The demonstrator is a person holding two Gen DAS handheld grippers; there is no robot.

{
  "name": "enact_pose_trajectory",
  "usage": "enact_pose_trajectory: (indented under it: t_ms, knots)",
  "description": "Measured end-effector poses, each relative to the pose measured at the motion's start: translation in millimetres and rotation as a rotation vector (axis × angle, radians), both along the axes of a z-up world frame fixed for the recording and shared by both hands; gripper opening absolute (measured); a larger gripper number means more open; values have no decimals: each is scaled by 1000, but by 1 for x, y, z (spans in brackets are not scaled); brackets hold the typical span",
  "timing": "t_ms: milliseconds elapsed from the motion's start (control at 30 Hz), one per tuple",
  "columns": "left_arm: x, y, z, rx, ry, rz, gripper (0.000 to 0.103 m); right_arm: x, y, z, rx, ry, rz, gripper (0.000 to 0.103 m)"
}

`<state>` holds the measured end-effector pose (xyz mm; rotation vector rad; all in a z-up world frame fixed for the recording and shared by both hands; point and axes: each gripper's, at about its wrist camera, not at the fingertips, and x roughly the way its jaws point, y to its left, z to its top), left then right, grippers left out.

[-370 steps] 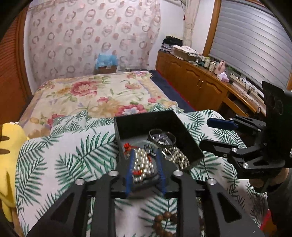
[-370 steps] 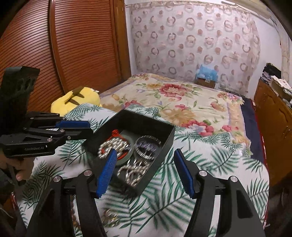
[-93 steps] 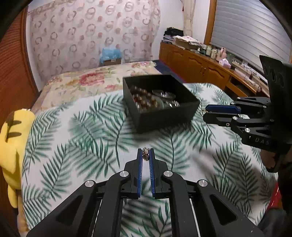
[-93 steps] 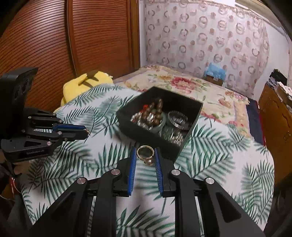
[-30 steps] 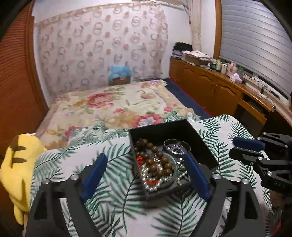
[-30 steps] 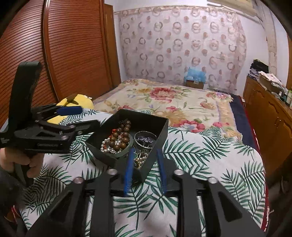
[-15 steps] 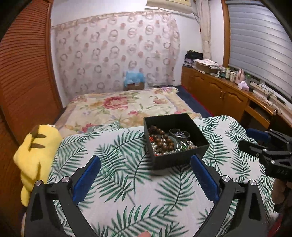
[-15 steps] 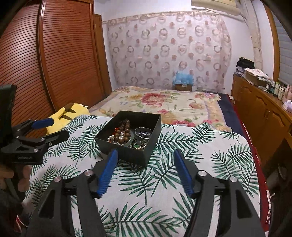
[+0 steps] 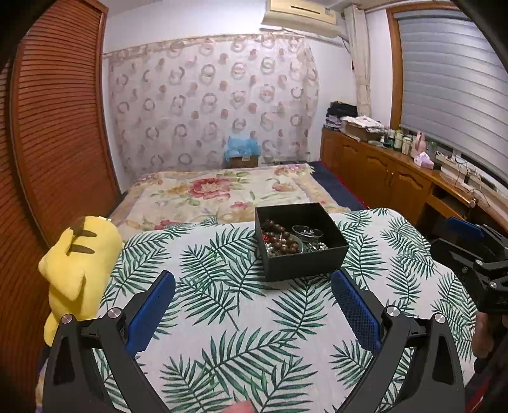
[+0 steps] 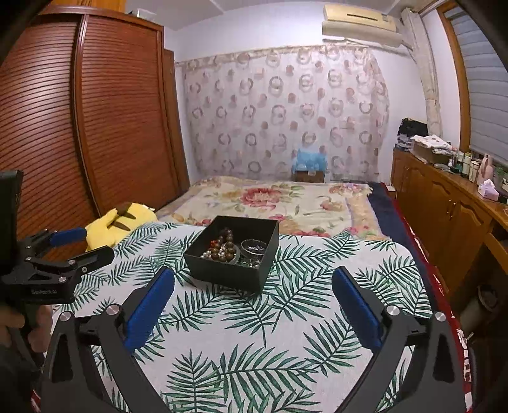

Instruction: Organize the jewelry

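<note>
Left to right: yellow plush toy (image 9: pixel 76 263) at surface edge; left claw (image 9: pixel 252 313) spread wide, nothing betw. its pads, now well back from the black box (image 9: pixel 304 257), which a sec. ago sat right betw. its fingers. Box stands mid-surface (image 9: pixel 222 317) on leaf-print cloth, w/ wooden beads (image 9: pixel 281 243), bangle and small pieces inside. Right claw (image 10: pixel 254 313) opening to full spread, empty; the ring it carried earlier is gone from its pads. No loose jewelry visible on cloth: sorting looks complete or nearly so.

A home bedroom: a floral-quilted bed (image 10: pixel 279 200), louvred wooden wardrobe (image 10: pixel 95 127), patterned curtain (image 10: pixel 285 111) and wall air conditioner (image 10: pixel 358 20)
</note>
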<state>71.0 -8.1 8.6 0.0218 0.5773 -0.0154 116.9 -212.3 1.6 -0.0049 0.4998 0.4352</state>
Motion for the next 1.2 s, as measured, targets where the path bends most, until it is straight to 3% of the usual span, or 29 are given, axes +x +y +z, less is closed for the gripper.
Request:
enact_pose_trajectory:
  t_ms: [1200]
  knots:
    - [-25,-7,11,-4,-48,2,95,-18,-17,0,18,-34,-83,100]
